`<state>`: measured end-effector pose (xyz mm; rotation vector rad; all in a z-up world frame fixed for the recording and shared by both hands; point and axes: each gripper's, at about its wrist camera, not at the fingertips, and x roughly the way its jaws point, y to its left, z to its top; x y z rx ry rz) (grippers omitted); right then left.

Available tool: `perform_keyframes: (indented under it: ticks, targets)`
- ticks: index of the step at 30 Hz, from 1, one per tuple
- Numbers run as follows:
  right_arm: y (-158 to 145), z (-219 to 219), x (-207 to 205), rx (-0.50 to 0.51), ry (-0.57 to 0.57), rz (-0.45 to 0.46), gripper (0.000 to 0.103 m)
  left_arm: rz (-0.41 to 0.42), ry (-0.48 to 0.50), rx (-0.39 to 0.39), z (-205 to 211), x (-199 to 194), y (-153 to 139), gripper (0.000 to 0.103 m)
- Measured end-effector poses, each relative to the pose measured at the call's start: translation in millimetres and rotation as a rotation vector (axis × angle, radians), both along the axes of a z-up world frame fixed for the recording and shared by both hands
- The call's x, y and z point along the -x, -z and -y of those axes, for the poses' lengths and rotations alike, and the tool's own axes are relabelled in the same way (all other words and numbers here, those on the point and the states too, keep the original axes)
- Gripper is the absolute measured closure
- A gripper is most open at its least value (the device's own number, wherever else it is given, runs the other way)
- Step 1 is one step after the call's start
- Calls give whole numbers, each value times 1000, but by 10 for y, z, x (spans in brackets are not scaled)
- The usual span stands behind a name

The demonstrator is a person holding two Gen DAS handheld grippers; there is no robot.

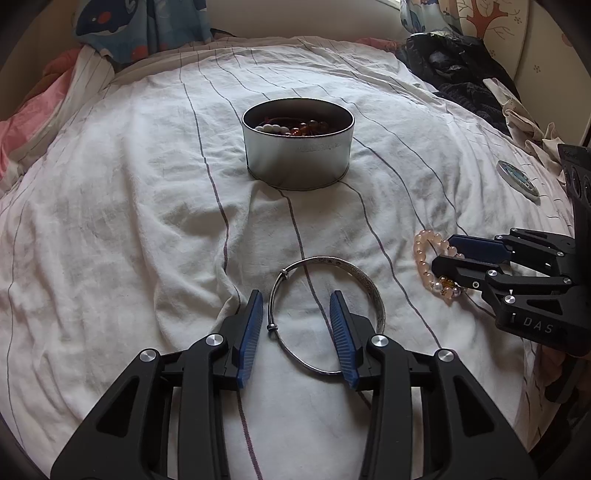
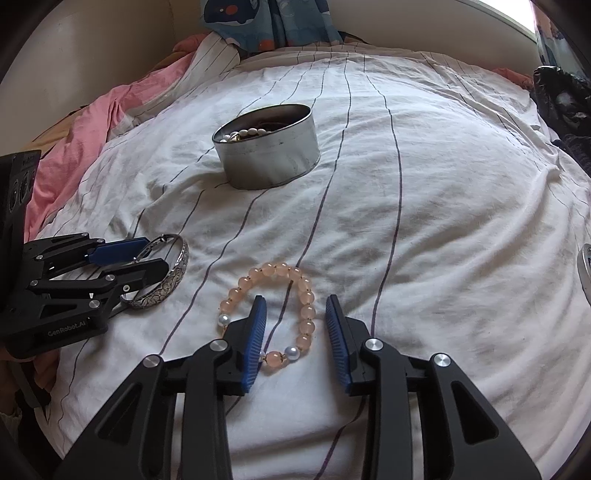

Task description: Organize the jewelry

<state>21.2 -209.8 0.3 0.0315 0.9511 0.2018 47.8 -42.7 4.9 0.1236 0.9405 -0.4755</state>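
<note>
White bed sheet [image 1: 129, 206] with thin dark stripes, creased, covers the bed; pink bedding [image 2: 85, 125] bunched at one edge, blue whale-print fabric [image 1: 147, 26] at the far end, dark clothing [image 1: 454, 70] heaped to one side.

Landmark: round silver metal tin [image 1: 299, 155], open-topped, standing upright on the sheet. Inside it, white beads and amber-red beads show above the rim; the rest of the contents cannot be made out.

Left claw [image 1: 297, 328]: part-open, blue pads apart. Silver metal bangle [image 1: 325, 314] lies flat on the sheet on the near side of the tin, well apart from it. Left-hand span of the bangle, with its small sliding knots, sits between the pads; the right pad lies over the inside of the ring, the right-hand span outside it. Pads do not appear to press on the metal.

Right claw [image 2: 295, 332]: part-open, similar gap. Pink round-bead bracelet [image 2: 273, 314] with a few white pearls lies flat on the sheet, also on the near side of the tin, to the right of the bangle. Left pad stands inside the loop; the right-hand span of beads lies between the pads, not pinched.

Round flat disc with blue pattern [image 1: 517, 179] lies on the sheet to the right of the tin, well apart.
</note>
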Motion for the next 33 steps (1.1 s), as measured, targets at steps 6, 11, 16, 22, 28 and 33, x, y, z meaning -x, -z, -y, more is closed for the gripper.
perform_keyframes:
  ticks: [6,11,16,22,28,33]
  targets:
    - [-7,-10,7,7,-2,2,65,0,2,0,5,3,-1,65]
    - [-14,-44,18,26,-10,5,60,1,5,-2,14,9,0,64]
    - [-16,-68,32,50,-15,8,59,2,16,-5,29,18,2,59]
    - [-16,-101,34,73,-22,10,57,6,19,-12,42,24,3,58]
    - [-3,-100,28,68,-23,5,57,8,20,-17,51,28,5,58]
    - [0,-88,23,65,-23,2,57,10,21,-19,50,25,4,58]
